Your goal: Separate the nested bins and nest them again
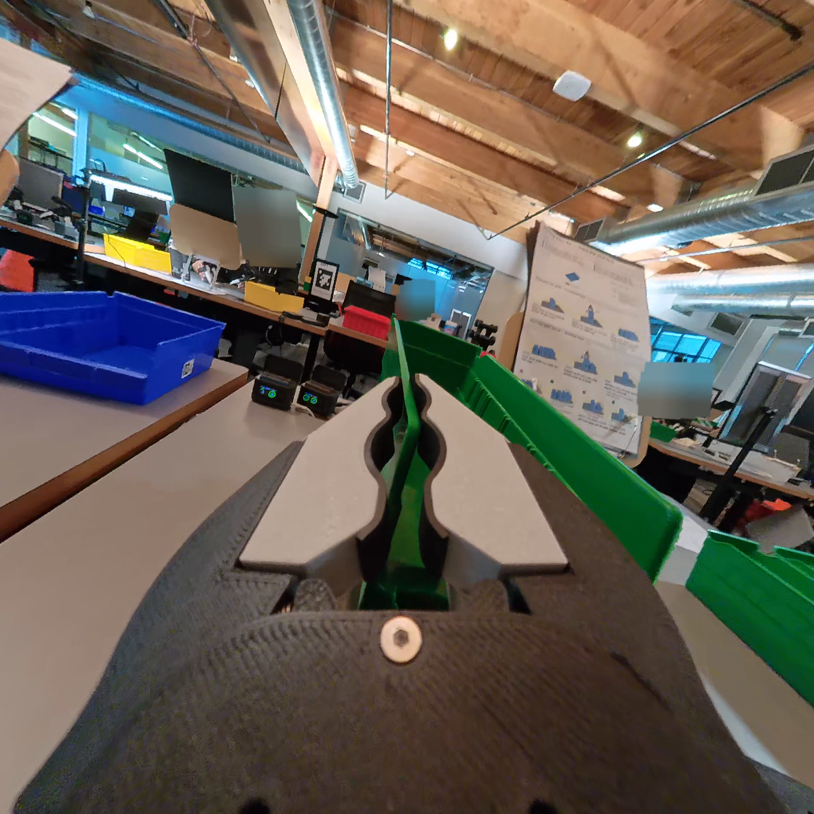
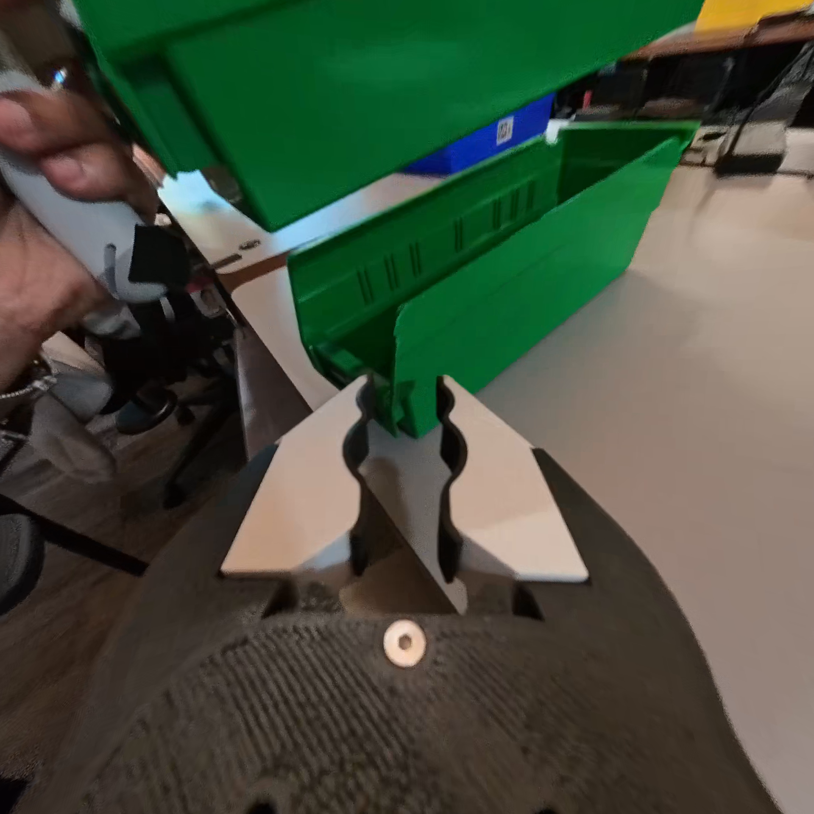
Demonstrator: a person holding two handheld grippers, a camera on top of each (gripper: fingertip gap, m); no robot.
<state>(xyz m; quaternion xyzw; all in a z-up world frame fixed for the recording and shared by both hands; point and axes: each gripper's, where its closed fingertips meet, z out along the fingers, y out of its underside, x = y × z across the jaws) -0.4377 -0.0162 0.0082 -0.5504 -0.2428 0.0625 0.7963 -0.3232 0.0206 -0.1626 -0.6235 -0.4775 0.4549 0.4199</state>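
My left gripper (image 1: 407, 381) is shut on the side wall of a green bin (image 1: 550, 440) and holds it tilted in the air. In the right wrist view this lifted bin (image 2: 352, 110) hangs above a second green bin (image 2: 506, 286) that stands on the grey table (image 2: 660, 440), with a clear gap between them. My right gripper (image 2: 403, 383) is closed on the near corner of the lower bin; green plastic fills the gap between its fingertips. The lower bin also shows at the lower right of the left wrist view (image 1: 757, 590).
A blue bin (image 1: 97, 348) sits on the table to the left, also seen behind the green bins (image 2: 484, 145). A hand (image 2: 44, 176) holds the left gripper's handle. The table edge (image 2: 264, 352) runs close to the lower bin; chairs and floor lie beyond.
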